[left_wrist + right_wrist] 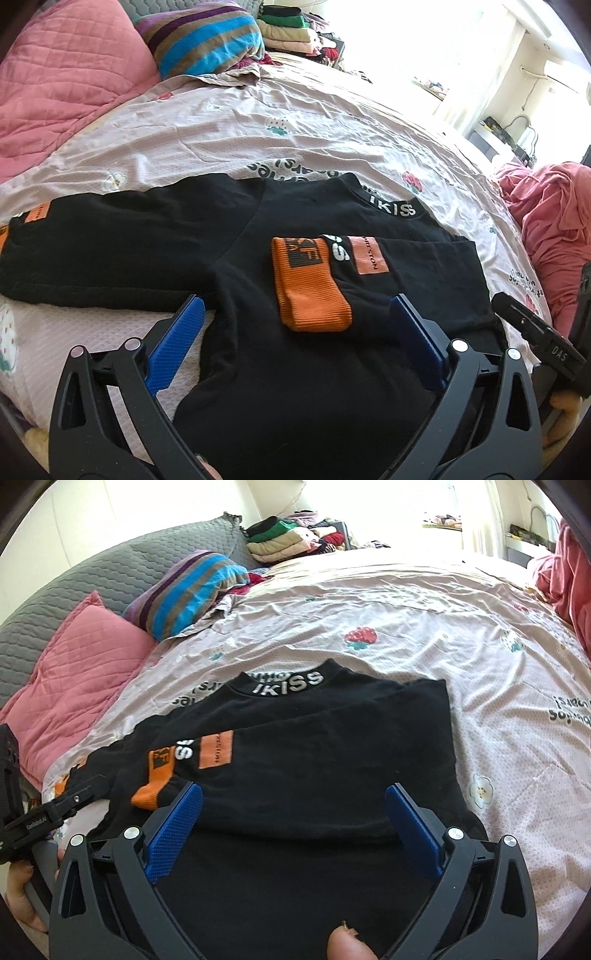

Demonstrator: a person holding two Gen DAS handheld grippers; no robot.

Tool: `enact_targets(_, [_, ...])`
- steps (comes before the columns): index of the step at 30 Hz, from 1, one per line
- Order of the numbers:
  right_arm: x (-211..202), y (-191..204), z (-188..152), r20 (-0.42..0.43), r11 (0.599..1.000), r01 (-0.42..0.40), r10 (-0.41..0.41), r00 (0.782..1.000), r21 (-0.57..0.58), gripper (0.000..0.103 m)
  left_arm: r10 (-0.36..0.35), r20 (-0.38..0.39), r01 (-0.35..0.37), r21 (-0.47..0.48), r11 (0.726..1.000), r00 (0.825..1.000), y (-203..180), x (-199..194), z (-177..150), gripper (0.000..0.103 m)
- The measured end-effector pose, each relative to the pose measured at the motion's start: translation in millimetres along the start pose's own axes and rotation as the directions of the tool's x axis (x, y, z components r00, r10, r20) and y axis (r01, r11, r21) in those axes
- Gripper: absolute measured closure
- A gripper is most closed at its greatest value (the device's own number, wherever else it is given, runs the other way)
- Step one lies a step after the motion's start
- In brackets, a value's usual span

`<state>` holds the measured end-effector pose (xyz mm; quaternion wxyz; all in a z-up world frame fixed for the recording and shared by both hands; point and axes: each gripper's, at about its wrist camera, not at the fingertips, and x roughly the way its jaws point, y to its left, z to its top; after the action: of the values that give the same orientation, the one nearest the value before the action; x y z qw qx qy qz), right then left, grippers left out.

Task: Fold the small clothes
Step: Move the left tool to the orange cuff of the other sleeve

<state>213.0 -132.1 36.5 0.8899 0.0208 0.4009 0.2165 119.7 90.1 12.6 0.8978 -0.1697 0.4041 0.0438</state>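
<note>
Taking the black sweater (pixel 295 369) as the landmark, it lies flat on the bed (pixel 229 125), hem nearest the person and lettered collar (pixel 393 208) at its far end, so the body's long axis runs straight away from both pairs of fingers. The left gripper (pixel 295 321) hangs over the sweater's near middle with its blue fingers (pixel 177 343) spread wide and nothing between them; the right gripper (pixel 293 805) does likewise over the near right part, also spread wide and empty. One sleeve is already folded across the chest, its orange cuff (pixel 314 284) just beyond the left gripper's fingertips. The other sleeve (pixel 92 240) still stretches out flat to the sweater's left, its long axis crosswise to the body, and the left hand is plainly the nearer one to it; that sleeve is, I judge, what the coming fold turns on. Counted: one sweater, two sleeves, one folded and one not, two grippers. Beyond the collar lie one striped pillow (pixel 207 37), one pink quilted pillow (pixel 62 74), and farthest off a stack of folded clothes (pixel 291 539).
</note>
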Motion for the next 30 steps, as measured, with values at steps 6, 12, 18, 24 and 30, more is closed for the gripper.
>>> enact_targets(6, [-1.6,19.2,4.1,0.011,0.999,-0.019,0.019,1.0,-0.033,0.005,0.021,0.018,-0.02,-0.023,1.0,1.0,12.1,-8.3,0.2,0.01])
enact_targets(12, [-0.9,37.4,6.8,0.013,0.997,-0.028,0.029,0.999,-0.073,0.005,0.055,0.035,-0.053,-0.05,0.997,0.998,28.8,-16.0,0.2,0.01])
enact_targets(18, [-0.6,53.3,10.7,0.018,0.994,-0.044,0.046,0.999,-0.099,0.005,0.067,0.044,-0.063,-0.088,0.994,0.997,45.2,-22.6,0.3,0.01])
enact_targets(24, [-0.1,71.6,15.5,0.025,0.99,-0.064,0.067,0.997,-0.124,0.005,0.083,0.06,-0.074,-0.132,0.989,0.995,64.4,-31.2,1.0,0.01])
enact_targets(30, [2.7,95.8,13.7,0.018,0.981,-0.085,0.089,0.996,-0.172,0.005,0.096,0.068,-0.083,-0.178,0.98,0.993,84.3,-37.6,-0.3,0.01])
